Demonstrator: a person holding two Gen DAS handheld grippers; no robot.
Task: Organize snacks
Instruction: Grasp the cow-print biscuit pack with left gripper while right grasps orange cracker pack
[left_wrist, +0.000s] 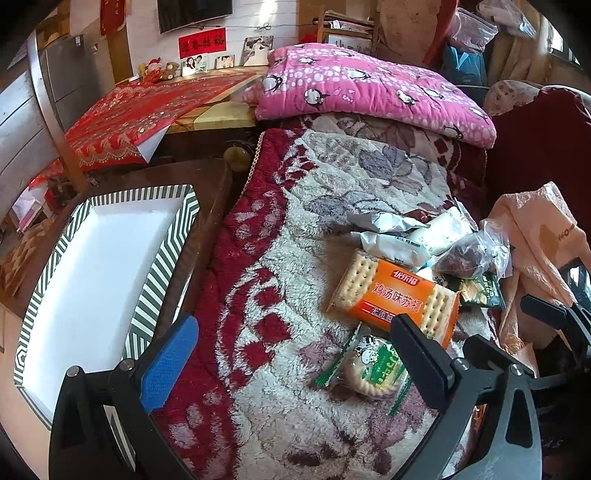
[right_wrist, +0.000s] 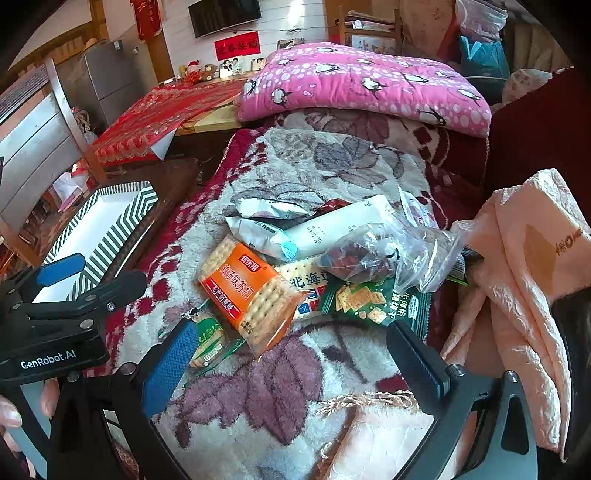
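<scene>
Bed covered by a red-and-cream floral blanket (left_wrist: 295, 258), bearing a pink penguin-print quilt (left_wrist: 369, 85) at its far end, a heap of packaged snacks (right_wrist: 295, 266) at centre right, fronted by an orange cracker pack (left_wrist: 395, 295), and a crumpled peach plastic bag (right_wrist: 524, 266) to the right.

A lived-in home is shown, seemingly a combined living and sleeping room. A plush floral blanket (left_wrist: 332, 221) is spread over a bed or couch, with a pink penguin-print quilt (left_wrist: 369, 85) folded at its far end. Beyond it, framed family photos (left_wrist: 194, 64) and small plush toys (left_wrist: 159, 70) are lined up on a tabletop covered by a red patterned cloth (left_wrist: 147, 110), beneath a wall-mounted television (left_wrist: 194, 13) and a red banner (left_wrist: 202, 42), beside a grey refrigerator (left_wrist: 70, 77).
</scene>
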